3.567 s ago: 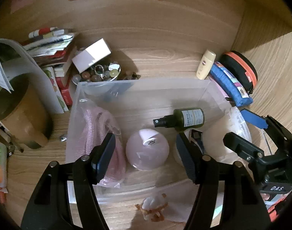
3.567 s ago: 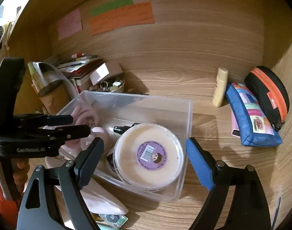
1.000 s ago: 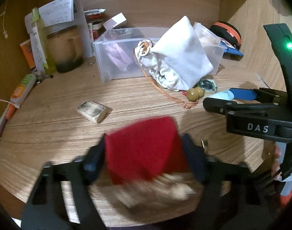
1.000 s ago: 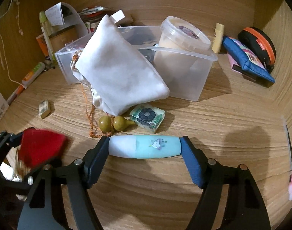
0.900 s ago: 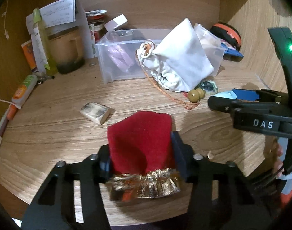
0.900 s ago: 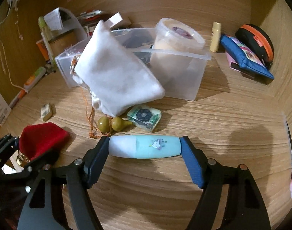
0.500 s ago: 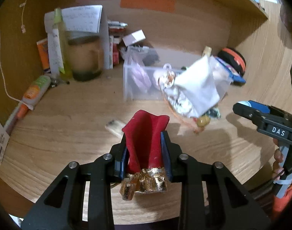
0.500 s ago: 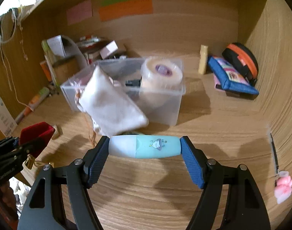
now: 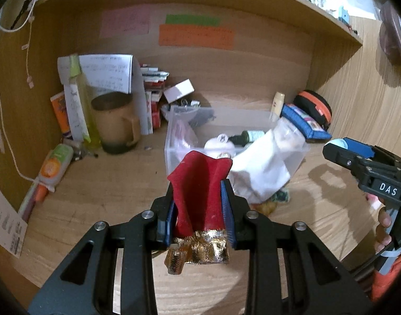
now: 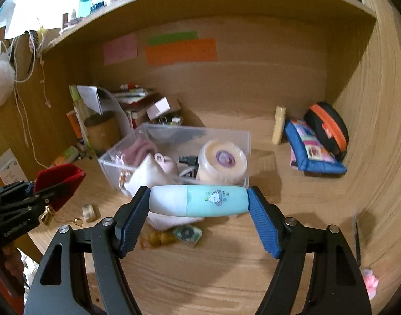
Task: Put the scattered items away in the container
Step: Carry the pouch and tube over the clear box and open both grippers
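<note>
Clamping a red velvet pouch (image 9: 200,197), the left gripper (image 9: 200,220) hangs above the tabletop (image 9: 100,183). The right gripper (image 10: 199,210) has its jaws clenched on a pale blue tube (image 10: 199,203), short of the clear container (image 10: 242,141).

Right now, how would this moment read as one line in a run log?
left gripper: shut on red pouch | right gripper: shut on blue tube | both raised before clear box | white bag against box

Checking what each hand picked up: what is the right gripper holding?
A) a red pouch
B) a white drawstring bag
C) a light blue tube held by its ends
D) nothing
C: the right gripper has its jaws closed on the two ends of the tube, held crosswise above the desk.
</note>
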Motion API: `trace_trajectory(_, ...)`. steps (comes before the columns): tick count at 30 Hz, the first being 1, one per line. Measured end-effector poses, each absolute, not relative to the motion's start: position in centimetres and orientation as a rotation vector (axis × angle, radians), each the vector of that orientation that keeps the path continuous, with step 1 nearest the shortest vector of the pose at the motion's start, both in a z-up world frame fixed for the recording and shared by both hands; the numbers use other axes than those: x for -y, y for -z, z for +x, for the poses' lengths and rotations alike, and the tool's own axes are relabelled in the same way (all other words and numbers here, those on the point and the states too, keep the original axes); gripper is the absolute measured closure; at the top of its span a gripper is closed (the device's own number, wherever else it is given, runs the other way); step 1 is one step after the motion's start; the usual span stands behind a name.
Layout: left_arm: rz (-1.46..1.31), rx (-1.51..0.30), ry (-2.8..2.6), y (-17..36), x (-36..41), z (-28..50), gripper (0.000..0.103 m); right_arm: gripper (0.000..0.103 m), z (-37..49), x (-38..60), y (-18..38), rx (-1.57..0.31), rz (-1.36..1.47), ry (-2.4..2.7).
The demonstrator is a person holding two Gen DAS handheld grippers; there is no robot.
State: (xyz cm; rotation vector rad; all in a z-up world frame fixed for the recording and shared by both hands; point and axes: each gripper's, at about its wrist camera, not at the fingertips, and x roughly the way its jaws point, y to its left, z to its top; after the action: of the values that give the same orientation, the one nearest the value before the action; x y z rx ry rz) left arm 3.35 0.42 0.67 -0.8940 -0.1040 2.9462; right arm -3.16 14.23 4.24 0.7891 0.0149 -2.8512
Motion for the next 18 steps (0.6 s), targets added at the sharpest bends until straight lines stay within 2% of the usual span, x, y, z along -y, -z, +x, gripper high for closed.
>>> trace_trajectory(3,-0.852,0.135,-2.93,-1.7,-0.1,3.1,0.072,0.031,-3.4,-14.1,-5.1,-0.071,0.747,2.906)
trace_trajectory(11,-0.765,0.235,-2.916,-4.1,1.0,1.6,0.072,0.031,-5.1,-15.2,-6.7,-0.028,0.705,2.922)
trace_trajectory(18,-0.74,0.23,-2.928,-5.7,0.9,-0.8,0.072,0.031,-7.2,-14.6,-7.8,-0.036,0.667,2.909)
